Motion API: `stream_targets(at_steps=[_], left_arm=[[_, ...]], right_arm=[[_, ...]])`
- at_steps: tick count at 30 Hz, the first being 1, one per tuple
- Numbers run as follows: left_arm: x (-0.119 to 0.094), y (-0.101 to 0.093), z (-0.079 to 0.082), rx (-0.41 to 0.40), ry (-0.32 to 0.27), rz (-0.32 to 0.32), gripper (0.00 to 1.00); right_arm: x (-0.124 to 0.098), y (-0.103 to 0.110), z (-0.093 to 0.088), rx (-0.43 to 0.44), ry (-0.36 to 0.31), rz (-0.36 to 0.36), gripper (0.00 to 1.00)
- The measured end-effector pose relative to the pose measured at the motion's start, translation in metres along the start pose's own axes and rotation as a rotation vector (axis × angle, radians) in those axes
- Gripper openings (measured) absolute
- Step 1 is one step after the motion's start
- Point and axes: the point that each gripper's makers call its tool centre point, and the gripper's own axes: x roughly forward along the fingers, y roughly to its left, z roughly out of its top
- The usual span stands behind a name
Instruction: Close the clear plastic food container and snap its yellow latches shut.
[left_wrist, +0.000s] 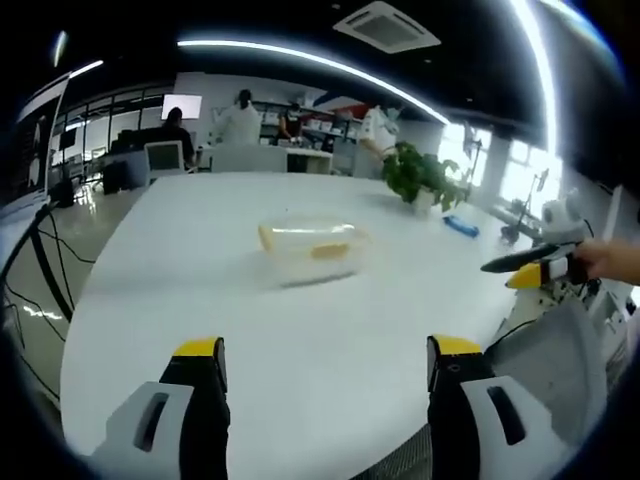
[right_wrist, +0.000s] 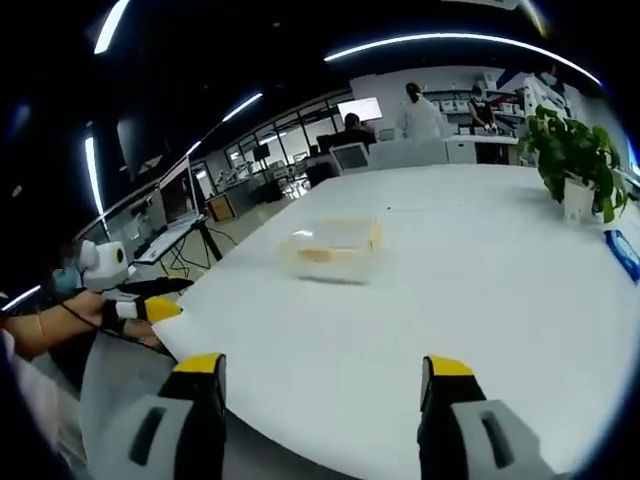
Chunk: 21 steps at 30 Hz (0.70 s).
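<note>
A clear plastic food container with yellow latches (left_wrist: 312, 248) is sitting out on the big white round table (left_wrist: 300, 350), well away from the table's near edge and apart from everything else on it. From the right gripper view the same container (right_wrist: 335, 250) is lying a little left of centre, its yellow pieces showing at one end and along the side. Whether the lid is fully pressed down I cannot tell from here.

The left gripper (left_wrist: 325, 365) is hanging over the near edge of the table, its two black, yellow-tipped jaws standing wide apart and gripping nothing. The right gripper (right_wrist: 325, 380) is hovering likewise over its side of the table, jaws spread and empty. Both are well short of the container.

A green potted plant (left_wrist: 422, 178) is standing toward the far side of the table, with a small blue flat object (left_wrist: 461, 225) lying near it. Beyond the table, people (left_wrist: 240, 118) are standing and sitting among desks and monitors.
</note>
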Motion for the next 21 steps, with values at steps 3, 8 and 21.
stream_targets(at_steps=[3, 8, 21], left_arm=[[-0.001, 0.0, 0.003, 0.004, -0.005, 0.001, 0.82], [-0.004, 0.003, 0.016, -0.005, -0.045, 0.021, 0.84], [0.002, -0.006, 0.0, -0.018, -0.006, -0.022, 0.84]], right_arm=[[0.0, 0.001, 0.006, 0.001, -0.021, 0.003, 0.8], [0.001, 0.005, 0.017, 0.014, -0.068, 0.022, 0.8], [0.0, 0.019, -0.005, 0.108, -0.071, 0.047, 0.78]])
